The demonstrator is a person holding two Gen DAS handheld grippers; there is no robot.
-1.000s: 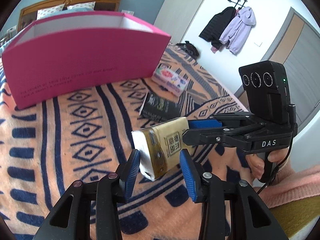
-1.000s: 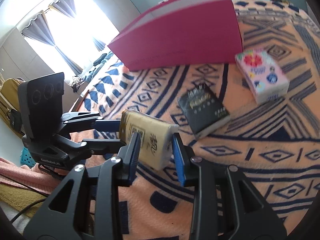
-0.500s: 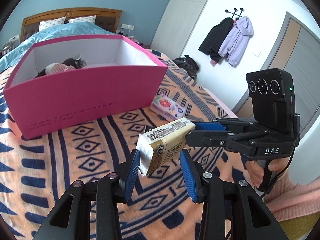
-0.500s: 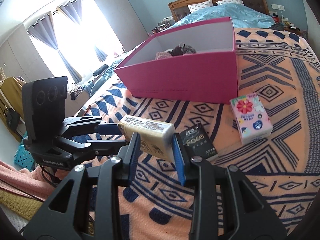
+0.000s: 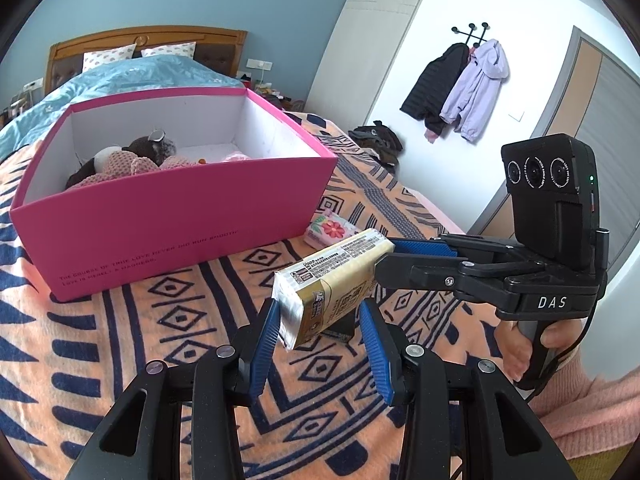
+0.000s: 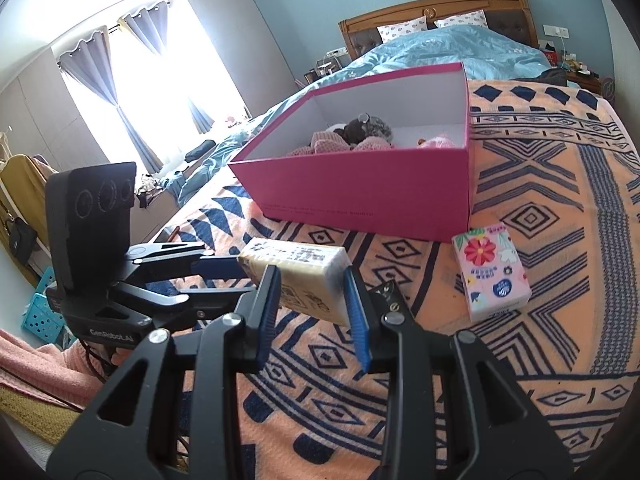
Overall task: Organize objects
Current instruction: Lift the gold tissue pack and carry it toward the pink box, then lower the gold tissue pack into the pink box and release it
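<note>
— Yellow pack [image 5: 332, 280]! Where is it?
— Up off the blanket [image 5: 120, 352], at 6 o'clock from the pink box [image 5: 176, 216].
— Who holds it?
— Both. The left gripper [image 5: 320, 340] pinches one end, the right gripper [image 6: 312, 304] pinches the other.
— And the flower pack [image 6: 490, 272]?
— On the blanket, at 3 o'clock.

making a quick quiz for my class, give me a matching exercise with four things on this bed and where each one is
Things:
1. yellow tissue pack
2. floral tissue pack
3. plush toy
4. black packet

Places:
A. inside the pink box
B. lying on the blanket right of the box
C. held up between both tools
D. mostly hidden behind a blue finger

Pairs: 1-C, 2-B, 3-A, 4-D
</note>
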